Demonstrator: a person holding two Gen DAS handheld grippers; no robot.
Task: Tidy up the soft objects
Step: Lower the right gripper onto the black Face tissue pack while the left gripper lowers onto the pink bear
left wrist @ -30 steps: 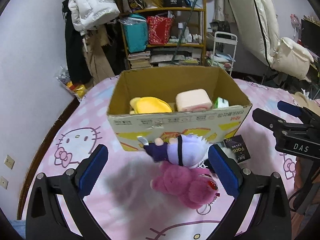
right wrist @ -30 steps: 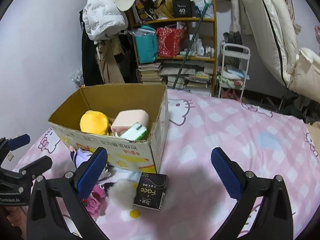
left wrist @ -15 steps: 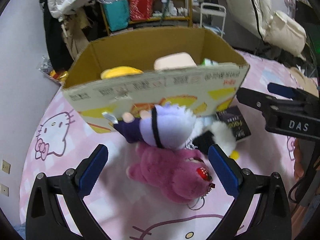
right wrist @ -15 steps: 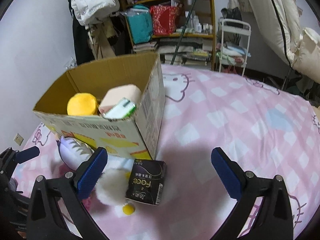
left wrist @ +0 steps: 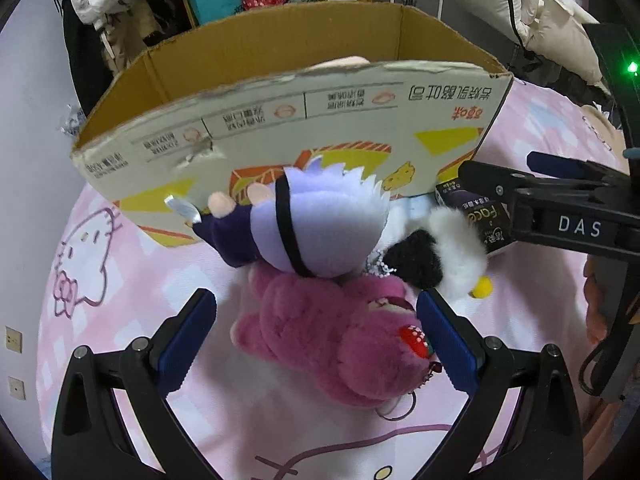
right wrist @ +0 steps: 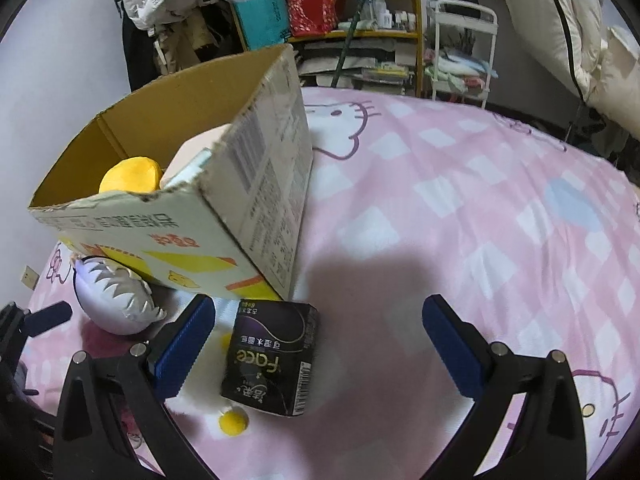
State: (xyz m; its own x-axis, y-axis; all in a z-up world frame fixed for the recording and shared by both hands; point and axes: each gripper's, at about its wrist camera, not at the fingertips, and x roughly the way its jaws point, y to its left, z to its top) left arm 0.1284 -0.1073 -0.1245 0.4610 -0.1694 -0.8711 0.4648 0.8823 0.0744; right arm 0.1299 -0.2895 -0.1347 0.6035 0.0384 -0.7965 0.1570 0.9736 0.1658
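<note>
1. My left claw [left wrist: 316, 336] is spread wide, its blue pads either side of a fuzzy magenta plush bear [left wrist: 332, 336] that lies on its side on the pink checked cat-print bedspread [left wrist: 132, 280]; neither pad touches it.
2. The bear has thick matted fur, a red strawberry charm and a metal key ring at its near end.
3. Just beyond the bear, resting on it, lies a lavender-and-navy plush doll [left wrist: 304, 228] with spiky white hair and a black band, against the front of the open brown cardboard box [left wrist: 280, 120].
4. My right claw [right wrist: 320, 344] is also spread, with nothing gripped; a black soft tissue pack [right wrist: 272, 360] lies between its pads, a white fluffy plush [right wrist: 200, 384] with a yellow pom-pom just left.
</note>
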